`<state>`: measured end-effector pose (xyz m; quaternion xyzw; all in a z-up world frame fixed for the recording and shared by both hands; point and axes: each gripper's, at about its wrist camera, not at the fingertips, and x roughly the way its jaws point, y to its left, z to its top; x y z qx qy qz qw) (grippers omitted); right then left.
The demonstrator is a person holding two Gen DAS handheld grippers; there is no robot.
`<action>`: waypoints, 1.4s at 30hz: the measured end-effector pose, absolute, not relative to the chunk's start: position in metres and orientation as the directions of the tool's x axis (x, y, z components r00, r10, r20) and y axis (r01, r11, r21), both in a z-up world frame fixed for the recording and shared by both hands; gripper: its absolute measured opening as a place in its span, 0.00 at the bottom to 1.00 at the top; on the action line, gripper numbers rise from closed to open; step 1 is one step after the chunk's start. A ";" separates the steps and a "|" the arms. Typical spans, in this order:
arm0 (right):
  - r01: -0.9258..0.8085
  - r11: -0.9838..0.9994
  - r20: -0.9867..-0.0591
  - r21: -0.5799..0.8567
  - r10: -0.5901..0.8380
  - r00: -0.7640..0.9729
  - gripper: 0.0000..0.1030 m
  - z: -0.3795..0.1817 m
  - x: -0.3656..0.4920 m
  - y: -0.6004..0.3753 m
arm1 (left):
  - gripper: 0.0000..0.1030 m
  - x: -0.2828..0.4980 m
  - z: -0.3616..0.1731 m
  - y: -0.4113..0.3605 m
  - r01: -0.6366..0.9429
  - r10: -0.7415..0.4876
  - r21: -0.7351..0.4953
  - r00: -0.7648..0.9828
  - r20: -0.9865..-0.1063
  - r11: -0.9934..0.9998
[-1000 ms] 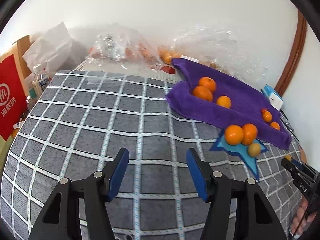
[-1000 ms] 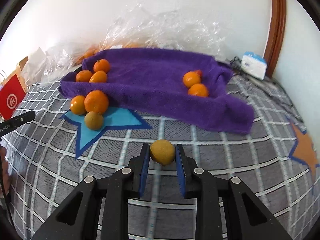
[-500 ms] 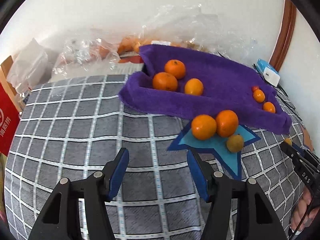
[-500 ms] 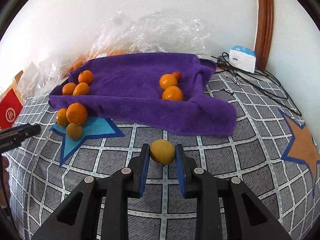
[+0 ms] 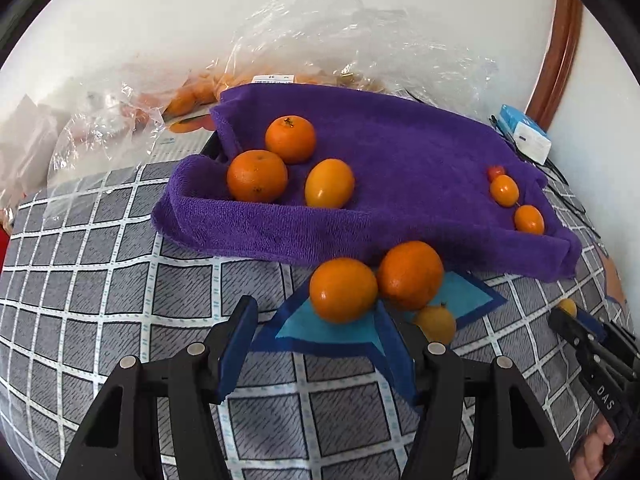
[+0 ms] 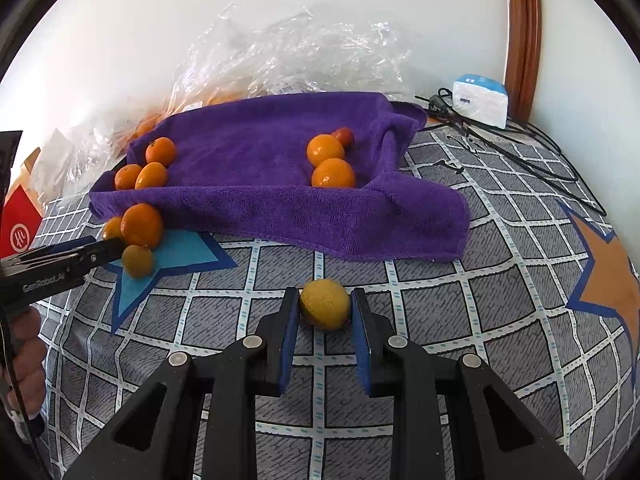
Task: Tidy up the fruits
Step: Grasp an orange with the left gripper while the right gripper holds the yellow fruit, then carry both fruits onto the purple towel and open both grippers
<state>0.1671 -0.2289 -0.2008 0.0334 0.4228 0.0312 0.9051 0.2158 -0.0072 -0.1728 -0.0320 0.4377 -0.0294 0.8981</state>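
One grey checked cloth (image 6: 500, 264) covers the surface, and a purple towel (image 6: 260, 196) lies on it, holding three oranges (image 5: 258, 176) at its left end and two smaller fruits (image 6: 333, 173) plus a tiny red one (image 6: 344, 135) at its right. Three more fruits (image 5: 343, 290) sit on a blue star patch (image 5: 332, 332) just before the towel's edge. The left gripper (image 5: 314, 344) stands partly open and empty near them. The right gripper (image 6: 325, 318) is clamped on a yellowish fruit (image 6: 325, 303) above the cloth.
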 end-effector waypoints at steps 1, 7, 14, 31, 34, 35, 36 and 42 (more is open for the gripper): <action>-0.028 0.996 -0.765 0.086 0.084 0.639 0.25 -0.201 0.167 -0.229 | 0.57 0.218 -0.173 -0.008 0.019 -0.081 -0.088 0.618 -0.782 0.996; -0.045 0.995 -0.770 0.093 0.101 0.630 0.25 -0.203 0.169 -0.227 | 0.52 0.227 -0.176 -0.010 -0.009 -0.082 -0.113 0.626 -0.775 0.994; -0.045 0.994 -0.769 0.097 0.103 0.631 0.25 -0.202 0.169 -0.228 | 0.32 0.226 -0.171 -0.010 -0.005 -0.089 -0.118 0.621 -0.779 0.993; -0.029 0.994 -0.752 0.106 0.099 0.652 0.25 -0.199 0.165 -0.229 | 0.31 0.168 -0.156 0.033 -0.073 -0.071 -0.154 0.647 -0.759 0.985; -0.031 0.994 -0.749 0.105 0.100 0.655 0.25 -0.198 0.164 -0.228 | 0.31 0.159 -0.151 0.036 -0.078 -0.054 -0.140 0.661 -0.749 0.987; -0.032 0.994 -0.746 0.105 0.100 0.658 0.25 -0.198 0.164 -0.228 | 0.31 0.156 -0.149 0.040 -0.083 -0.055 -0.146 0.662 -0.747 0.986; -0.029 0.994 -0.745 0.104 0.097 0.660 0.25 -0.198 0.163 -0.228 | 0.31 0.154 -0.147 0.042 -0.087 -0.060 -0.156 0.662 -0.747 0.984; -0.005 0.995 -0.756 0.102 0.081 0.649 0.25 -0.197 0.163 -0.229 | 0.31 0.144 -0.130 0.051 -0.104 -0.058 -0.175 0.681 -0.730 0.979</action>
